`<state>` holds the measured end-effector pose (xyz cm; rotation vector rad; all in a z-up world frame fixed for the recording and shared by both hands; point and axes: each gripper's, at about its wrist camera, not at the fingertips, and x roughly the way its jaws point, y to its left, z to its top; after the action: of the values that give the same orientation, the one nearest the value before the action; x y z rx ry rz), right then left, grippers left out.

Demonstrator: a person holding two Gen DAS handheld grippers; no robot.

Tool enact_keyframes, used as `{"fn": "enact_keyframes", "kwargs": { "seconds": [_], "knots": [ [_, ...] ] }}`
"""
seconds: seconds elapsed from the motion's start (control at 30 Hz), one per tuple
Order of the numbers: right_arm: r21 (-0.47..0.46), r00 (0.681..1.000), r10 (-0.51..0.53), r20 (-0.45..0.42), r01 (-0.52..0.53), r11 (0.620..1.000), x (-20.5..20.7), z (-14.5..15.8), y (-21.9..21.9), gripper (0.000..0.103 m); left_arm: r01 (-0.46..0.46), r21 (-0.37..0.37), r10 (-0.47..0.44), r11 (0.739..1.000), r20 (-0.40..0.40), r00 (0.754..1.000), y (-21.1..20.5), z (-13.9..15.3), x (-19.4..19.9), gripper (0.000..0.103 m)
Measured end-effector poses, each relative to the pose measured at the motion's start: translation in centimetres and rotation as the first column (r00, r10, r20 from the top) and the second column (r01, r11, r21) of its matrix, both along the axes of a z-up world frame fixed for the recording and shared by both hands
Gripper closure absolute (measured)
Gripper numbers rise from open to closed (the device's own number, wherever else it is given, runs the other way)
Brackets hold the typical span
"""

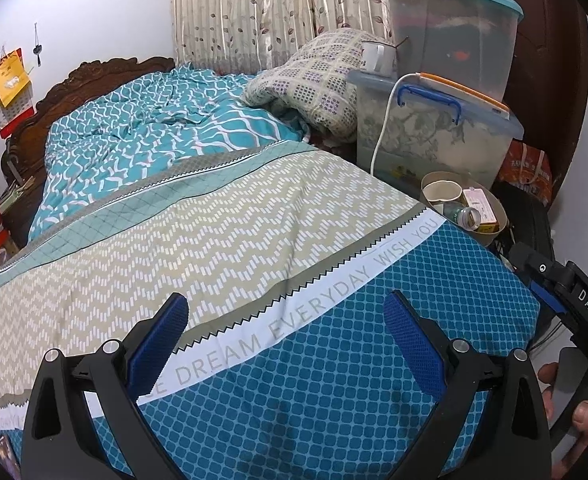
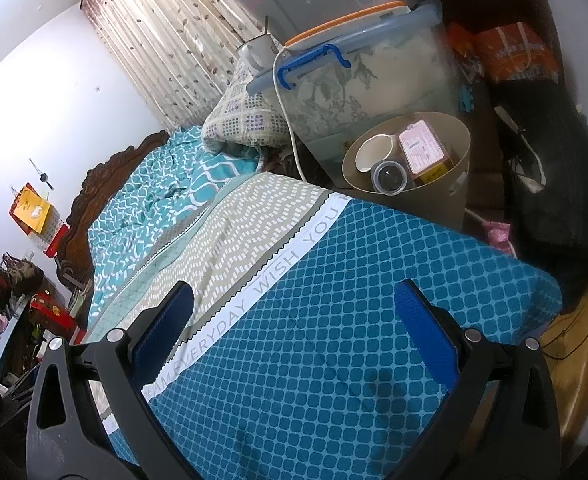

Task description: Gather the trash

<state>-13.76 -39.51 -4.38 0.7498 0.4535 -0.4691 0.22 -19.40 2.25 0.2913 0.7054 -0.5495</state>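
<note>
left gripper (image 1: 286, 320): low middle, wide apart, empty, over bed (image 1: 333, 360) | right gripper (image 2: 294, 312): same, wide apart, empty | bin (image 2: 445, 196): upper right, full

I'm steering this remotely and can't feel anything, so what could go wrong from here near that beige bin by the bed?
1. The round beige waste bin stands tight against the bed corner, already holding a paper cup, a plastic bottle and a pink-labelled box; a nudge might tip it.
2. The white cable hangs beside it and could snag the open right gripper.
</note>
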Motion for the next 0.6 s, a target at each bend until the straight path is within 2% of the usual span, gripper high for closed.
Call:
{"fn": "enact_keyframes", "kwargs": {
  "seconds": [0.27, 0.47, 0.6],
  "knots": [
    [0.003, 1.0, 0.007, -0.006, -0.007, 1.0, 0.11, -0.12, 0.07, 0.004, -0.005, 0.026, 0.004, 1.0, 0.04, 0.999, -0.17, 0.15, -0.38, 0.009],
    [0.003, 1.0, 0.008, -0.007, -0.008, 1.0, 0.17, -0.19, 0.09, 0.004, -0.006, 0.016, 0.005, 1.0, 0.053, 0.999, 0.1, 0.38, -0.52, 0.009],
    [-0.001, 1.0, 0.011, -0.006, -0.011, 1.0, 0.22, -0.16, 0.12, 0.004, -0.012, 0.017, 0.011, 1.0, 0.089, 0.996, 0.07, 0.53, -0.82, 0.009]
  ]
}}
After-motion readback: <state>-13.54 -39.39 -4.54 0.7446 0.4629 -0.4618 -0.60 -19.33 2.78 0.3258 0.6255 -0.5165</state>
